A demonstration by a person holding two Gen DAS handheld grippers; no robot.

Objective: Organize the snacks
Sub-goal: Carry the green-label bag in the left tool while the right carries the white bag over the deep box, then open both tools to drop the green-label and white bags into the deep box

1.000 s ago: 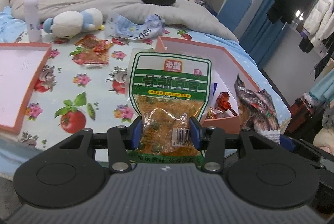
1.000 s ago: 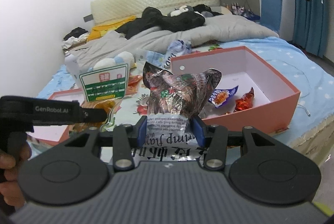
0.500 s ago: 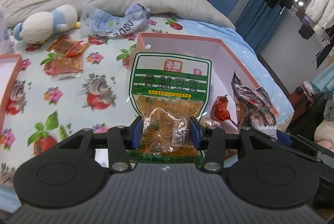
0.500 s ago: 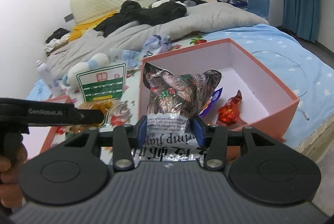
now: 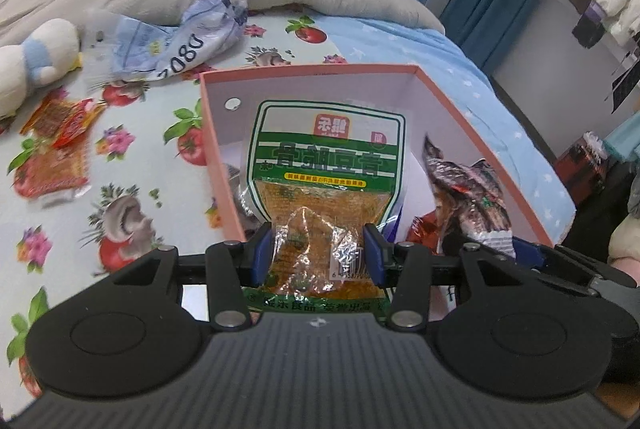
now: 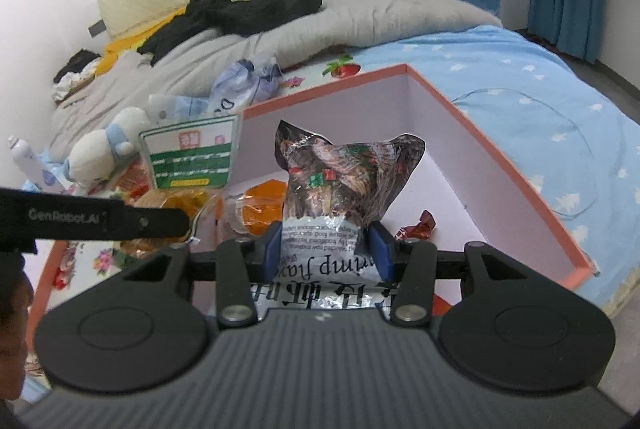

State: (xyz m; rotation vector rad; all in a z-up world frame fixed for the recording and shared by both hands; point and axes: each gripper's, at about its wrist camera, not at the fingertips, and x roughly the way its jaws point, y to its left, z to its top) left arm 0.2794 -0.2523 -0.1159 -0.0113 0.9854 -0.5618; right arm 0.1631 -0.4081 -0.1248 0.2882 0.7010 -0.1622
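My left gripper (image 5: 319, 253) is shut on a green and white snack pack (image 5: 326, 165) with orange contents, held upright over the near left part of the pink box (image 5: 308, 70). My right gripper (image 6: 328, 249) is shut on a crinkled dark foil shrimp snack bag (image 6: 344, 173), held above the same pink box (image 6: 500, 149). That foil bag (image 5: 468, 189) shows at the right in the left wrist view, and the green pack (image 6: 190, 157) at the left in the right wrist view. A red wrapped candy (image 6: 416, 227) and an orange packet (image 6: 262, 209) lie in the box.
More orange and red snack packets (image 5: 56, 145) lie on the flowered sheet left of the box. A plush toy (image 5: 36, 53), a crumpled blue plastic bag (image 5: 180, 33), a grey duvet (image 6: 320, 25) and dark clothes lie beyond. A white bottle (image 6: 24, 157) stands far left.
Both grippers have moved forward and down with their packs, from beside the pink box to above its inside. The box now fills much more of both views.
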